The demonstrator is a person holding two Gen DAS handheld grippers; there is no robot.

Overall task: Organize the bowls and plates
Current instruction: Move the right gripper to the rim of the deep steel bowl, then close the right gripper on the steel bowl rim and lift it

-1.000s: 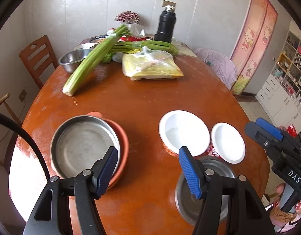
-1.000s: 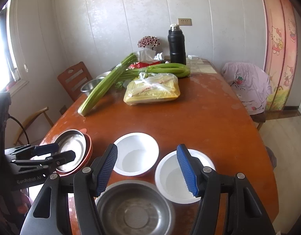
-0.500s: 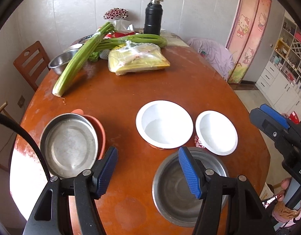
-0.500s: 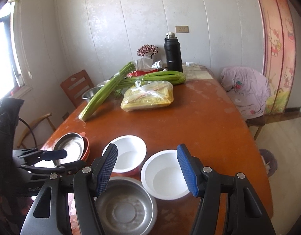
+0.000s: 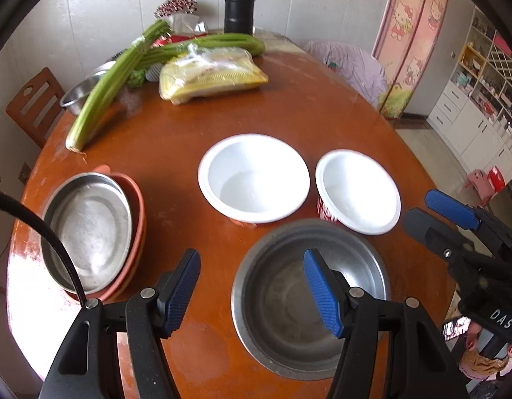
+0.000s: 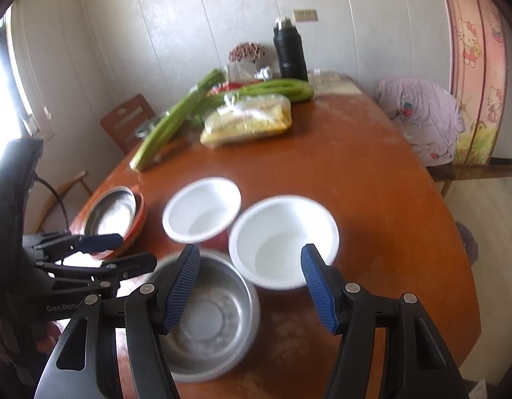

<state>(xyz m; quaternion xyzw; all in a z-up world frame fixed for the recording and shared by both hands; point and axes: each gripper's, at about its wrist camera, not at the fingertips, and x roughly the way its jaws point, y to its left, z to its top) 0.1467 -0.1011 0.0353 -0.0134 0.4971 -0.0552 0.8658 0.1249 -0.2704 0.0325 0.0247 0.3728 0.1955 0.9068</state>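
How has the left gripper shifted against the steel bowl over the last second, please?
Yes: the left gripper has swung right; its right finger now overlaps the steel bowl.

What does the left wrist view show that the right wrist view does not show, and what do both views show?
Only the left wrist view: white shelves and cabinets at the far right, and the right gripper seen from the side.

Only the right wrist view: a bright window at the left edge, and the left gripper seen from the side.

Both: two white bowls, the steel bowl, the steel plate on the orange plate, celery and the black flask.
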